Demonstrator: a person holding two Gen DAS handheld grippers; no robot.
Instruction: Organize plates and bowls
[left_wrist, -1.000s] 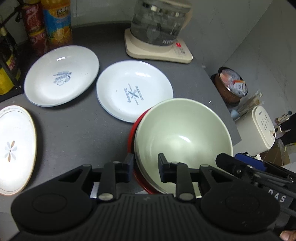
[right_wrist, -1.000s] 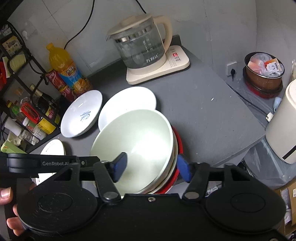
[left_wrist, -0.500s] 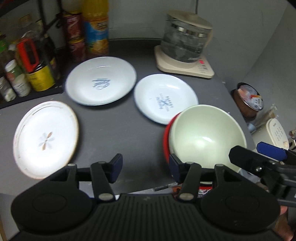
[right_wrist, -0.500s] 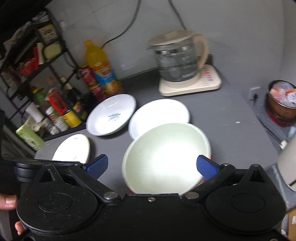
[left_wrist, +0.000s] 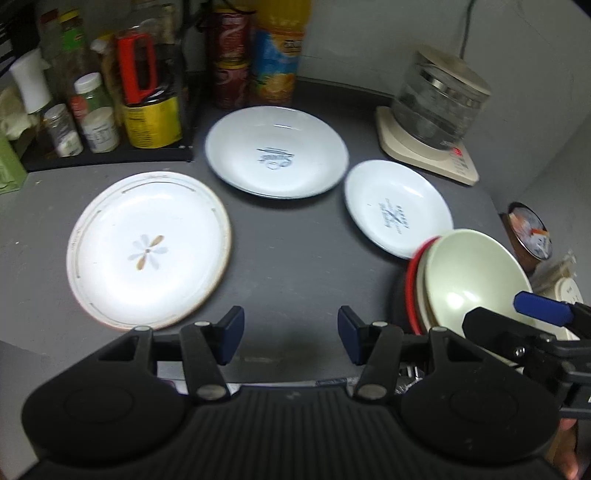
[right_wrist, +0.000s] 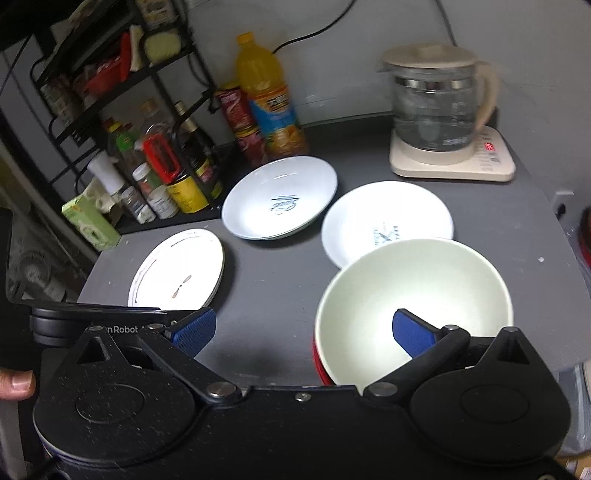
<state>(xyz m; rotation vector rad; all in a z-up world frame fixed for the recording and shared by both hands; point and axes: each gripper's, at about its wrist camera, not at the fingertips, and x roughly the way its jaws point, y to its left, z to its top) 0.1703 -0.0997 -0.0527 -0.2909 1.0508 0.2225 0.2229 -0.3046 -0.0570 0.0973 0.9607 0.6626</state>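
Glossy ceramic-looking plates; smooth pale-green bowl; matt grey table; glass kettle.

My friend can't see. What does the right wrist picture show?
The open right gripper hangs above a grey table by a pale green bowl stacked on a red one. Three white plates, bottles and a glass kettle sit behind.

Dim room, light from overhead. Glare on the flower plate and inside the pale bowl; soft shadows under the rims on the desk. Both views slightly blurred, esp. bottles at back. Strong fisheye bend and dark corners at edges.
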